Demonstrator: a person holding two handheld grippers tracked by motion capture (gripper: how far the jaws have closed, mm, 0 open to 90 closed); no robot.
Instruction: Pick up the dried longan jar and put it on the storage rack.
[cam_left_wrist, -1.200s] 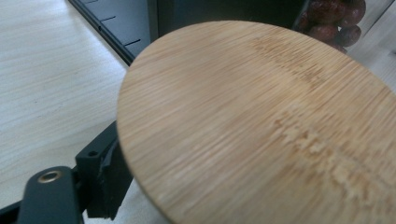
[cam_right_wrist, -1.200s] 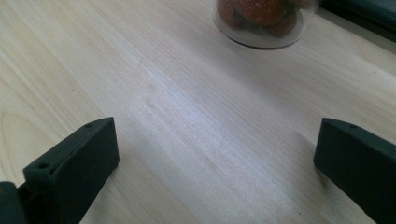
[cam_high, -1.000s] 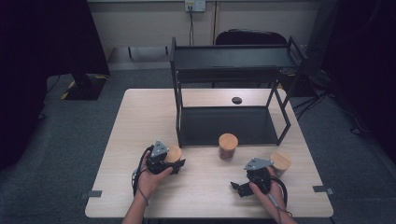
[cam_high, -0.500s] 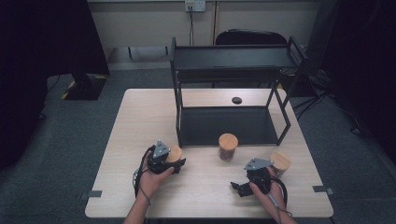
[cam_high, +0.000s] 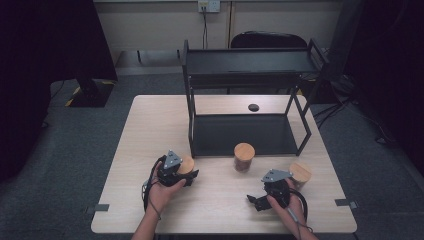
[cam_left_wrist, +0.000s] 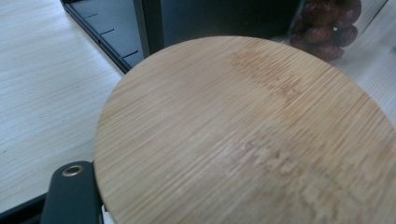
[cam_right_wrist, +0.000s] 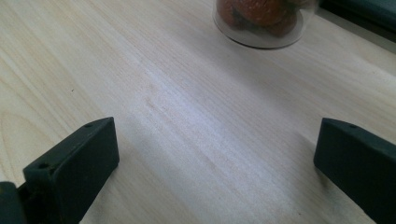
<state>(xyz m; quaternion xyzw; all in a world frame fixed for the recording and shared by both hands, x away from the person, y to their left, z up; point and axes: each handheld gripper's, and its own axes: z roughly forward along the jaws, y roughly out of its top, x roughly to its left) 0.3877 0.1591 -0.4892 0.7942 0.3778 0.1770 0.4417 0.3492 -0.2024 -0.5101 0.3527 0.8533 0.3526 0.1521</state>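
Little had moved since the earlier frames: both hands and all three jars were found in the same places, with only a slight settling of the left gripper (cam_high: 176, 170) noted. That gripper was set against the left jar (cam_high: 187, 164) near the rack's (cam_high: 240, 132) front left leg. In the left gripper view a bamboo lid (cam_left_wrist: 247, 135) was seen very close, with one black jaw at its lower left edge; the other jaw was hidden, so it could not be told whether the jar was clenched or merely straddled. The right gripper (cam_high: 264, 196) was held low over bare table (cam_high: 150, 125), jaws spread wide and grasping nothing. The work was judged barely begun: no jar was lifted, both rack shelves were seen without jars, the middle jar (cam_high: 244, 157) and right jar (cam_high: 300, 173) stood untouched on the table in front of the rack. Shelving, if intended, was all left to do. From the high view the layout was given: three jars, a small black disc (cam_high: 253, 107) behind the rack. From the gripper views the contents were given instead: reddish dried fruit in a glass jar (cam_right_wrist: 264, 21) ahead of the right jaws, and the same dark fruit (cam_left_wrist: 327, 28) beyond the lid.
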